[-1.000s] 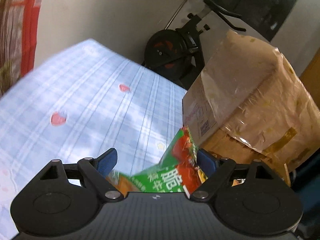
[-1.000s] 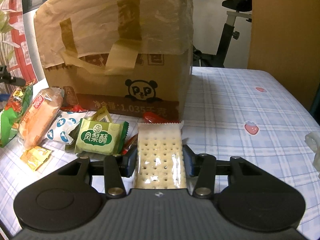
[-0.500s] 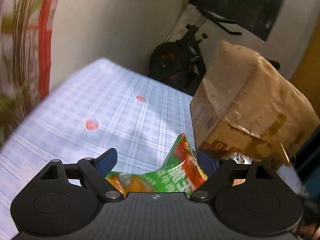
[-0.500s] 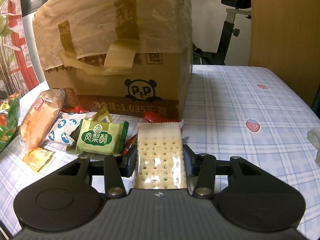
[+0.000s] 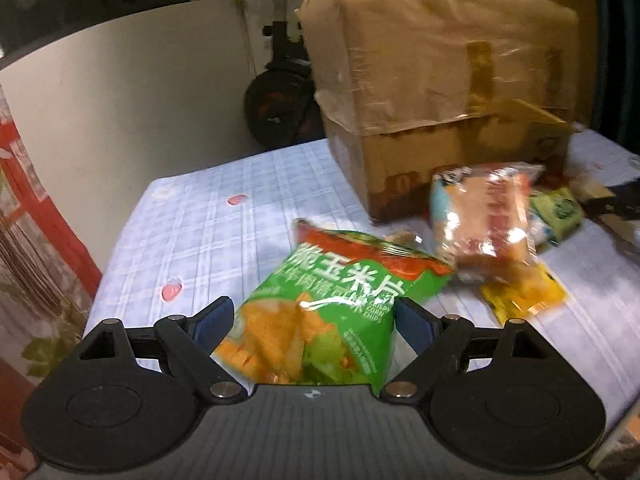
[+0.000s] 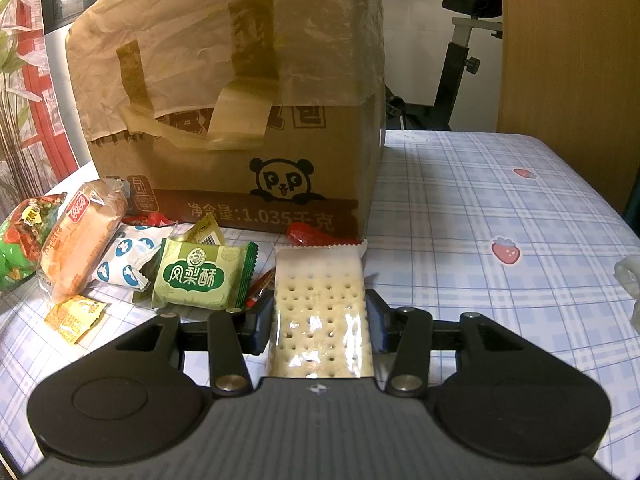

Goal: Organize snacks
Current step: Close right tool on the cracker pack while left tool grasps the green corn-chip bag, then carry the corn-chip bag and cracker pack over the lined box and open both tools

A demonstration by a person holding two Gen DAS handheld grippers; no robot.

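My left gripper [image 5: 308, 316] is shut on a green corn chips bag [image 5: 332, 300], one blue pad against each side and the printed face turned up. That bag also shows at the left edge of the right wrist view as the chips bag [image 6: 16, 240]. My right gripper [image 6: 320, 312] is shut on a clear packet of crackers [image 6: 320, 300], held low over the checked tablecloth [image 6: 480, 200]. Loose snacks lie in front of the cardboard box [image 6: 240, 120]: a bread bun packet [image 6: 80, 236], a green pineapple cake packet [image 6: 200, 276] and a small yellow packet [image 6: 74, 316].
The taped cardboard box [image 5: 440, 100] stands mid-table with an exercise bike [image 6: 460, 60] behind it. A blue-and-white packet [image 6: 128, 256] and a red wrapper [image 6: 308, 234] lie by the box's foot. A white crumpled thing [image 6: 628, 280] sits at the right edge. A wooden panel [image 6: 568, 48] rises at the back right.
The left gripper has rolled level and swung toward the box and the snack pile; the chips bag's face now shows. The right gripper and its crackers have not moved.
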